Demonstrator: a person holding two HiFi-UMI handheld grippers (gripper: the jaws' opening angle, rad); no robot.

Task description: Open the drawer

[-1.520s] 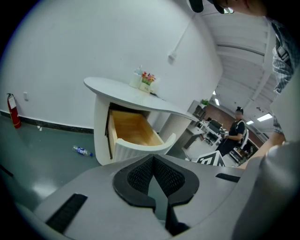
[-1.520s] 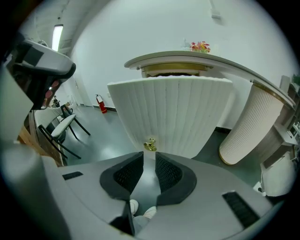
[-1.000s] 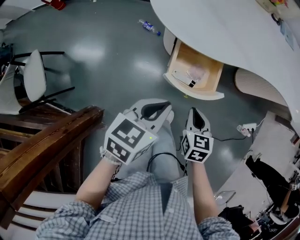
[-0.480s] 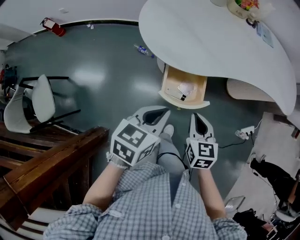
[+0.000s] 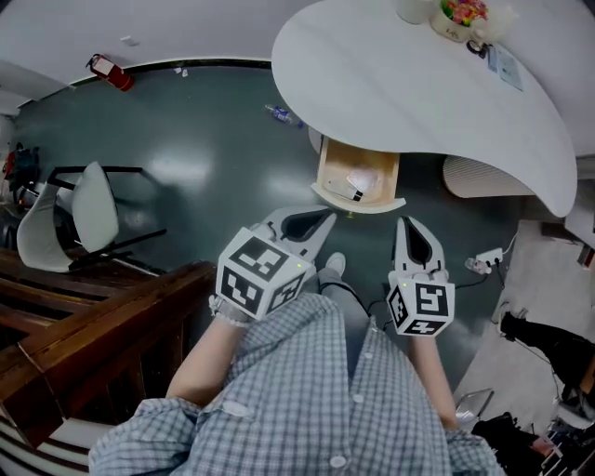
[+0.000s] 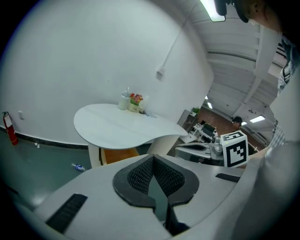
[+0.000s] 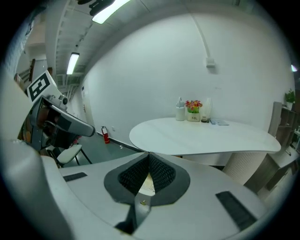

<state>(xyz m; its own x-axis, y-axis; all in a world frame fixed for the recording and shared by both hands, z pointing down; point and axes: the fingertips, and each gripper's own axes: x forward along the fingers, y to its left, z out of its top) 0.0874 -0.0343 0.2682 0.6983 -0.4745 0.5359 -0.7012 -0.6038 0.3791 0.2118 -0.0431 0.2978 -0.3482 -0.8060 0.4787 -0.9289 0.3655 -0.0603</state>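
The wooden drawer stands pulled out from under the white table top, with a few small items lying inside it. Both grippers hang above the floor, well short of the drawer. My left gripper is shut with nothing in it, its tips aimed at the drawer's left side. My right gripper is shut too and empty, a little right of the drawer. In the left gripper view the jaw tips meet below the table and the drawer. In the right gripper view the closed tips sit under the table.
A white chair and a dark wooden railing are at the left. A red fire extinguisher and a bottle lie on the grey floor. Cups and flowers stand on the table. A power strip lies at the right.
Both grippers have risen and stayed shut. The drawer and table now look smaller and farther off, and the right gripper sits further right in the head view.
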